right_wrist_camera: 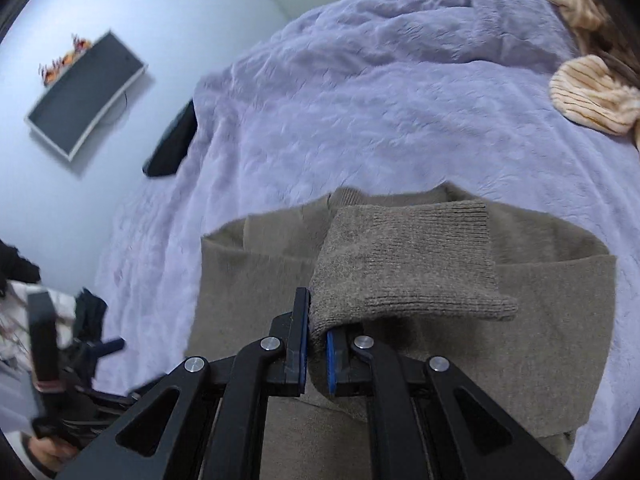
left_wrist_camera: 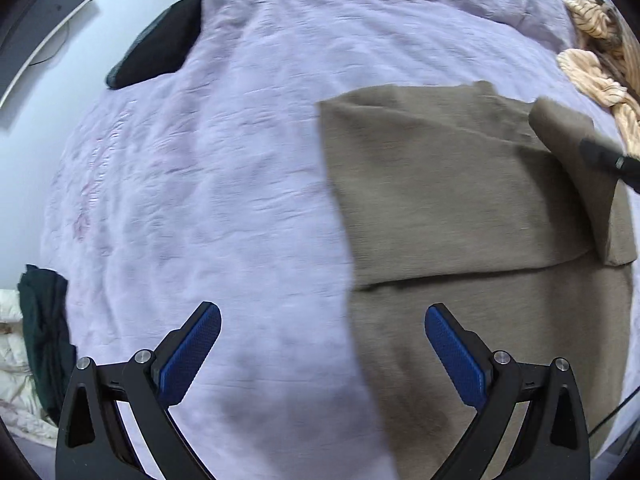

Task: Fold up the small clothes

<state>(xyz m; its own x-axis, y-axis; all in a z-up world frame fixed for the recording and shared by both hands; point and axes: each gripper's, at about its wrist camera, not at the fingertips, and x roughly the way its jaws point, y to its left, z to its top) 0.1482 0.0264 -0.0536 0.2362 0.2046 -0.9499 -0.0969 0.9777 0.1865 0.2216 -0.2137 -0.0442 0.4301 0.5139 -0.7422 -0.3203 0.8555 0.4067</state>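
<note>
One brown sweater lies on the purple blanket that covers the bed. It is partly folded. In the left wrist view one side lies turned in over the body with a straight edge, so that fold looks done. The right gripper has its fingers pressed tight on one sleeve, near the ribbed cuff, and holds it up above the body of the sweater. That sleeve is not laid down yet. I think it must be put flat across the body, and then the sweater likely needs to be folded in half. The left gripper holds nothing. Its two blue pads are spread wide apart, above the edge where the sweater meets the blanket. Now the count. There is one brown sweater and two grippers. One dark green cloth hangs at the near left side of the bed, and it may need folding later. One black thing sticks out from under the blanket at the far edge. Some tan striped fluffy things sit at the far right, two lumps that I can see. One dark screen is on the wall.
</note>
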